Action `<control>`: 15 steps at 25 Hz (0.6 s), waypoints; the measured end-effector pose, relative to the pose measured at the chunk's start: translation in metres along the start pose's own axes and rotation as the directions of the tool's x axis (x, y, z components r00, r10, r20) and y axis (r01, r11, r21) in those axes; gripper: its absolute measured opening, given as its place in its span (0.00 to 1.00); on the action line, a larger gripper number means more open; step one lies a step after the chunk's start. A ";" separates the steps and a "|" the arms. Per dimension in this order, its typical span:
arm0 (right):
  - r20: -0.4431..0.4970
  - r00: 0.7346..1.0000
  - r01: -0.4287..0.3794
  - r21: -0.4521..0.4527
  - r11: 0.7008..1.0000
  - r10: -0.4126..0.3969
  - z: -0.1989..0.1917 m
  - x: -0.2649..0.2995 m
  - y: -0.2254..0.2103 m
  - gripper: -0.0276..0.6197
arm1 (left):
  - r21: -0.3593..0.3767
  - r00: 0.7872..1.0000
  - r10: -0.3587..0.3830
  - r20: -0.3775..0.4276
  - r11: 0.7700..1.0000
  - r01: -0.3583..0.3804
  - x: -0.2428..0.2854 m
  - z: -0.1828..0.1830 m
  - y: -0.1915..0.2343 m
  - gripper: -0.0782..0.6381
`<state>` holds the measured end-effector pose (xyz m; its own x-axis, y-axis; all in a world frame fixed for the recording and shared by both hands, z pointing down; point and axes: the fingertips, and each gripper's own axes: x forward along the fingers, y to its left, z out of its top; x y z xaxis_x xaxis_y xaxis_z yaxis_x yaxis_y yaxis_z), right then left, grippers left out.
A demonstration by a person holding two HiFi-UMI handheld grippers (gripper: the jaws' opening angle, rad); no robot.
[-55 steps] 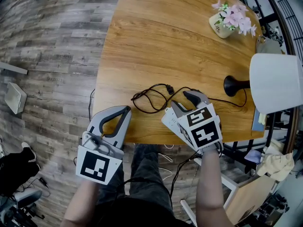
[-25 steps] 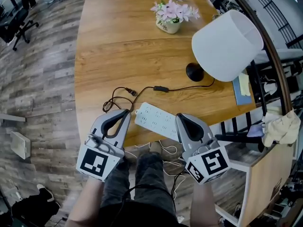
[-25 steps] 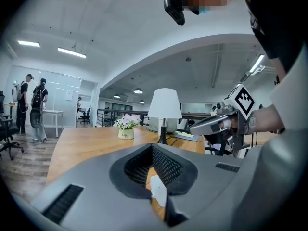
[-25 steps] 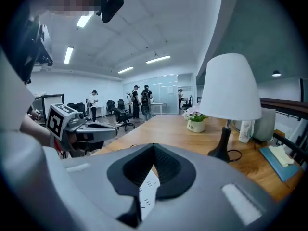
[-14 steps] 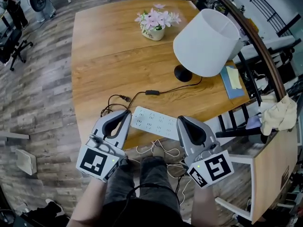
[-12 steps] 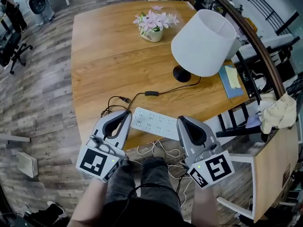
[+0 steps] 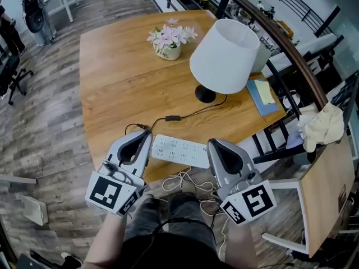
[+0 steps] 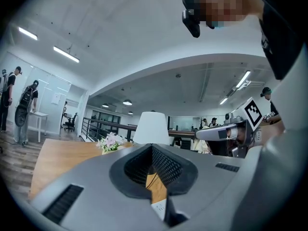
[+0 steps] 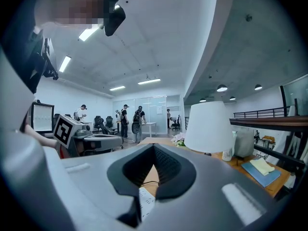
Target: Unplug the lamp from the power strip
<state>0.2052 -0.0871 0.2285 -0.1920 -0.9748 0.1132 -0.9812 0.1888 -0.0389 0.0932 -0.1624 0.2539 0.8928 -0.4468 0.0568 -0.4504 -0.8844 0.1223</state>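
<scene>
So both hands are backed off now. A couple seconds ago the right gripper (image 7: 216, 145) was over the power strip (image 7: 180, 151); now it and the left gripper (image 7: 145, 135) hang at the near edge of the counter (image 7: 112, 72), lifted a bit. Fingers on both are pinched together, nothing in them.

The strip lies flat along that near edge between the 2 grippers. The lamp cord (image 7: 190, 113) runs from the lamp (image 7: 224, 58) toward the near-left, and its plug (image 7: 145, 127) looks like it's lying loose on the wood just beside the strip's left end, not in a socket. Hard to be 100% sure at this size, but to me that reads as unplugged, job basically done.
</scene>
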 end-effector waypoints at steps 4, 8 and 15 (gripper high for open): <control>0.024 1.000 0.009 -0.003 1.000 -0.009 0.011 -0.003 0.001 0.05 | 0.009 0.999 -0.024 0.034 1.000 0.024 0.001 0.016 -0.001 0.10; 0.047 0.999 0.017 -0.007 1.000 -0.017 0.022 -0.003 0.001 0.05 | 0.004 0.998 -0.044 0.044 0.999 0.044 0.003 0.030 -0.002 0.10; 0.070 0.997 0.016 -0.019 1.000 -0.014 0.035 -0.001 0.003 0.05 | -0.006 0.996 -0.066 0.059 0.998 0.066 0.006 0.046 -0.002 0.10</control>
<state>0.2033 -0.0895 0.1931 -0.1763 -0.9834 0.0439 -0.9843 0.1757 -0.0181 0.0998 -0.1695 0.2085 0.9187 -0.3948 -0.0099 -0.3902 -0.9113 0.1314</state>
